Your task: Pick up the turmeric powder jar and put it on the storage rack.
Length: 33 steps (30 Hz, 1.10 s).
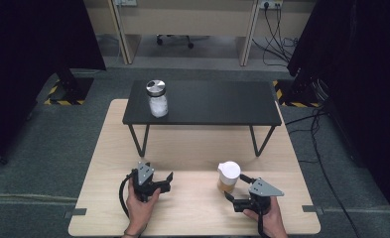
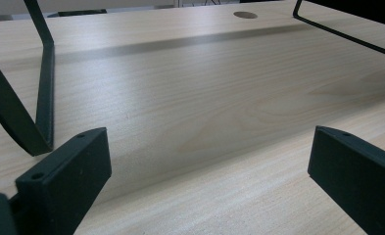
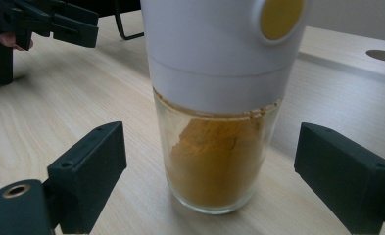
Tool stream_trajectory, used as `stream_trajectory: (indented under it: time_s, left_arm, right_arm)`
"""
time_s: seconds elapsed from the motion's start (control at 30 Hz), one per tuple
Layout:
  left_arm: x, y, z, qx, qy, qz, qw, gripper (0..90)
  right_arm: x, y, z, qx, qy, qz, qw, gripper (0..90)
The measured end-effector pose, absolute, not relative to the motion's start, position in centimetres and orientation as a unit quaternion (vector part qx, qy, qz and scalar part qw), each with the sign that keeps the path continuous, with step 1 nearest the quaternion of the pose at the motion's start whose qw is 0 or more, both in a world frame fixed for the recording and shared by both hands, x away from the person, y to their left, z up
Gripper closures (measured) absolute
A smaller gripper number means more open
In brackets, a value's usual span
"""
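Note:
A glass spice jar with a white cap and yellow-brown powder stands upright on the wooden table, front right. My right gripper is open, its jaws on either side of the jar's lower half with a gap on each side, touching nothing. My left gripper is open at the front left, held in a hand and pointing right; its jaws have only bare wood between them. It also appears in the right gripper view as the left gripper, top left. A glass jar with a metal lid and white contents stands on the black low table.
The black low table stands on the far half of the wooden table on thin wire legs; one leg is close to my left jaw. A round cable hole is in the tabletop. Cables lie on the floor at the right.

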<state>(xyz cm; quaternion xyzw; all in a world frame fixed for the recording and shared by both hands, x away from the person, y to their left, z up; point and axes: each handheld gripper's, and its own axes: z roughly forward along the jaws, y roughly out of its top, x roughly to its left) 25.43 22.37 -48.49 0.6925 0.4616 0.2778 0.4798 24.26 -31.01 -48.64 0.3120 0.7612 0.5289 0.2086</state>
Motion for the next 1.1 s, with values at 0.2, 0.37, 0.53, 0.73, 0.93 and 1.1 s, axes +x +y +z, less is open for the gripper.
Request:
stream_trajectory:
  time_s: [0.2, 0.37, 0.53, 0.73, 0.93, 1.1]
  left_arm:
    - [25.4, 22.3, -48.5, 0.692, 0.461, 0.278, 0.481, 1.7]
    - [25.4, 22.3, -48.5, 0.693, 0.460, 0.278, 0.481, 1.7]
    - [25.4, 22.3, -48.5, 0.692, 0.460, 0.278, 0.482, 1.7]
    - [25.4, 22.3, -48.5, 0.693, 0.460, 0.278, 0.481, 1.8]
    - [25.3, 22.2, -48.5, 0.693, 0.459, 0.280, 0.481, 1.8]
    - [25.4, 22.3, -48.5, 0.693, 0.458, 0.279, 0.481, 1.8]
  right_arm:
    - [25.2, -30.2, -48.6, 0.309, 0.762, 0.531, 0.204, 13.8]
    - [26.0, -29.7, -48.6, 0.313, 0.762, 0.531, 0.197, 14.9]
    - [26.2, -29.6, -48.6, 0.320, 0.759, 0.532, 0.195, 22.6]
    - [26.1, -29.6, -48.6, 0.330, 0.755, 0.532, 0.196, 29.2]
    - [25.8, -29.3, -48.6, 0.323, 0.757, 0.528, 0.210, 30.2]
    - [25.8, -29.3, -48.7, 0.320, 0.757, 0.530, 0.210, 30.5]
